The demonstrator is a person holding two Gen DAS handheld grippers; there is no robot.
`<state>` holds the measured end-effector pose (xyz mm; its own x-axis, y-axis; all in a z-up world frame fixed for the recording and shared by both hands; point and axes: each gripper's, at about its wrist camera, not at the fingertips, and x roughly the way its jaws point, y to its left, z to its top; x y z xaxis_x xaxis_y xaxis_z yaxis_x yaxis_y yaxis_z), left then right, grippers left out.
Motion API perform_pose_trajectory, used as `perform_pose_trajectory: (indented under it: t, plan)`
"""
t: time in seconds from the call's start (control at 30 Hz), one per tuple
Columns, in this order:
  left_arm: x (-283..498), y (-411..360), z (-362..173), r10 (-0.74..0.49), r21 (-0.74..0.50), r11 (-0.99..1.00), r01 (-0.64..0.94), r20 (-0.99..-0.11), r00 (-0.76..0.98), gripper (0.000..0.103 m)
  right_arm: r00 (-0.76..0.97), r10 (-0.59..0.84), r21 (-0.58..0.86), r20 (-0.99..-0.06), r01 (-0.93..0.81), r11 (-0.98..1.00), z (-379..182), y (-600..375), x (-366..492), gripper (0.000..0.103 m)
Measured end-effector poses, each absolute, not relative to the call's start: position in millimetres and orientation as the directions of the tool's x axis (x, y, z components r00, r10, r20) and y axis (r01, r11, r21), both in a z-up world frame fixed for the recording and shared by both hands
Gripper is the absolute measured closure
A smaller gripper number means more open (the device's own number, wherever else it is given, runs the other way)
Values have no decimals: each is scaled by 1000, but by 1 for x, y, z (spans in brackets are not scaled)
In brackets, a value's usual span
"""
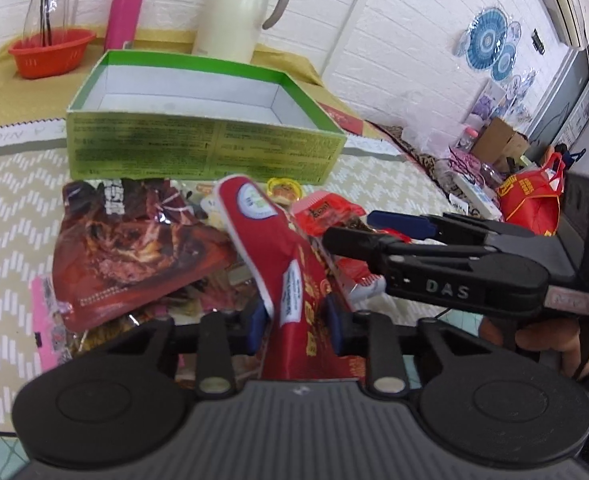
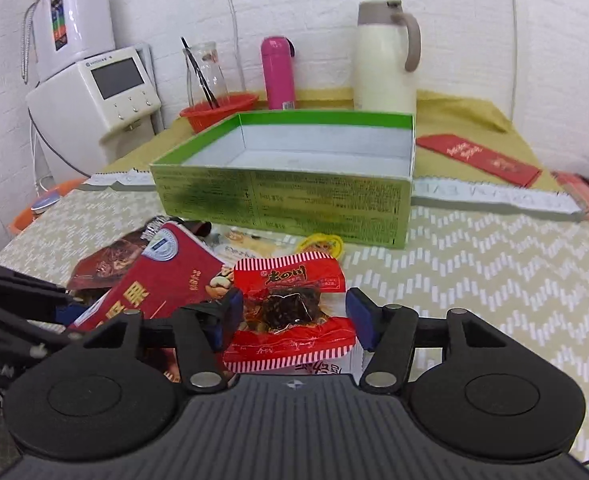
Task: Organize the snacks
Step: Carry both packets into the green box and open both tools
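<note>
An empty green box (image 1: pixel 198 148) with a white inside stands open on the mat, also in the right wrist view (image 2: pixel 286 196). In front of it lies a pile of snack packets. My left gripper (image 1: pixel 294 322) is shut on a red nut packet (image 1: pixel 270 240), which also shows in the right wrist view (image 2: pixel 170 280), tilted up off the pile. My right gripper (image 2: pixel 294 320) is open, its blue pads either side of a red striped packet (image 2: pixel 294 308) with a dark snack inside. It also shows in the left wrist view (image 1: pixel 350 228). A dark red packet (image 1: pixel 134 248) lies to the left.
Behind the box stand a cream thermos jug (image 2: pixel 386 60), a pink bottle (image 2: pixel 278 72), a glass carafe (image 2: pixel 204 72) and a red bowl (image 2: pixel 218 110). A white appliance (image 2: pixel 94 92) is at the far left. A red envelope (image 2: pixel 478 156) lies at the right. A small yellow snack (image 2: pixel 320 244) lies by the box.
</note>
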<state>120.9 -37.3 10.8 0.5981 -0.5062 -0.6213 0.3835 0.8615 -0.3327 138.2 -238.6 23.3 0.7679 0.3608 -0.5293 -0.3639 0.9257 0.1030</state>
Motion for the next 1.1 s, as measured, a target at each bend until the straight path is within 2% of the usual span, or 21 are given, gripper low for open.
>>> perform_pose_trajectory:
  t: [0.07, 0.33, 0.47, 0.8, 1.1]
  plan:
    - [117, -34, 20, -503, -334, 864, 377, -603, 619, 88, 790, 357, 100, -499, -357, 929, 34, -242, 132, 8]
    - [106, -16, 66, -451, -269, 893, 361, -518, 727, 89, 841, 364, 103, -401, -353, 930, 64, -245, 119, 8]
    - [115, -7, 84, -410, -246, 911, 330, -488, 770, 89, 846, 362, 89, -393, -357, 930, 69, -242, 121, 8]
    - [190, 13, 122, -326, -288, 932, 220, -396, 858, 89, 869, 304, 76, -391, -299, 951, 73, -227, 182, 8]
    - [281, 22, 84, -312, -345, 926, 155, -465, 829, 89, 853, 262, 84, -452, -252, 964, 50, -223, 257, 8]
